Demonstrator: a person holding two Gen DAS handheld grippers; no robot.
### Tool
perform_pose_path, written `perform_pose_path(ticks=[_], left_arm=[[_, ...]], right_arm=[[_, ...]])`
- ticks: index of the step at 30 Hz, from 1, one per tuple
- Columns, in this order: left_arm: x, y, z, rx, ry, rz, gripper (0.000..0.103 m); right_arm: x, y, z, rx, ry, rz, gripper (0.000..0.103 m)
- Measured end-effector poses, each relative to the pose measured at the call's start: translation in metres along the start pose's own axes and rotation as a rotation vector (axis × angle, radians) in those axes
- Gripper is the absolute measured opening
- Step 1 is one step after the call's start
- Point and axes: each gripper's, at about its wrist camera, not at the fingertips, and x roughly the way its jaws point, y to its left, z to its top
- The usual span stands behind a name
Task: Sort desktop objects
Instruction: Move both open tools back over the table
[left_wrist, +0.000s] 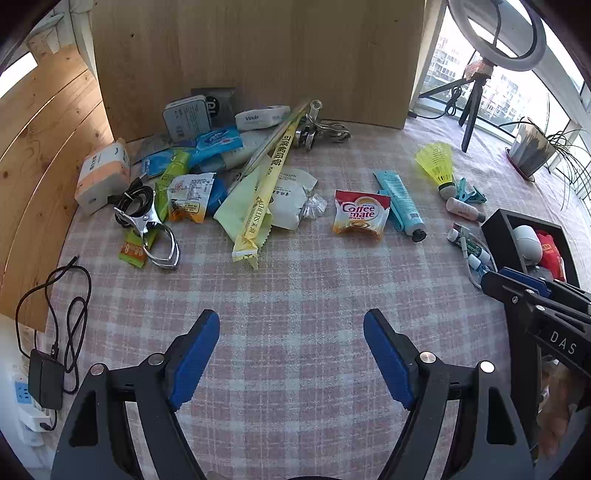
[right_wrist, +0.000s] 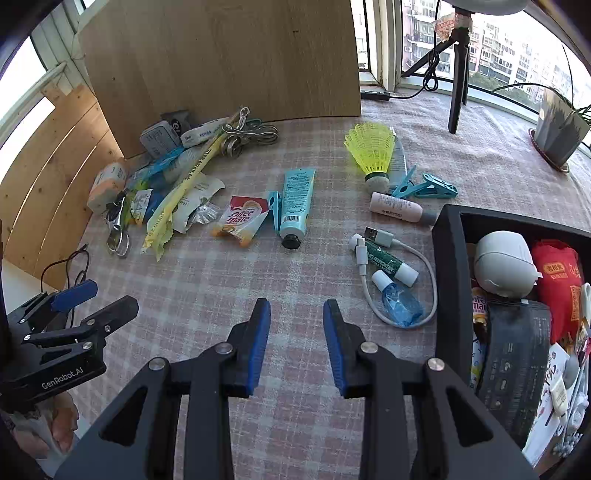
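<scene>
My left tongs (left_wrist: 291, 354) gape wide, my right tongs (right_wrist: 296, 343) stand half apart, both empty, over bare checked cloth (right_wrist: 229, 273). Clutter (left_wrist: 207, 184) crowds the bench's far edge (Coffee-mate sachet (left_wrist: 360, 218) nearest); black box (right_wrist: 448, 280) blocks the right.

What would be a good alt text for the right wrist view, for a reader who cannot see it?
The right gripper hovers open and empty above a pink checked tablecloth. Scattered items lie beyond it: a Coffee-mate packet, a blue tube and a yellow shuttlecock. A black bin at right already holds things.
</scene>
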Motion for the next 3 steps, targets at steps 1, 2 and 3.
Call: perform_pose_path(ticks=[1,2,3], left_arm=[[0.0009,-0.0003,0.0005,0.004,0.001,0.002,0.079],[0.0020,-0.0004,0.0008,0.004,0.004,-0.005,0.079],[0.0034,-0.0002,0.0011,0.002,0.007,-0.008,0.079]], right_arm=[[0.0011,-0.0002,-0.0003,0.001,0.002,-0.001,0.029],[0.0021,-0.0005,-0.0006,0.004,0.002,-0.003,0.029],[0.0032,-0.0009,-0.0007,0.005,0.004,-0.003,0.029]])
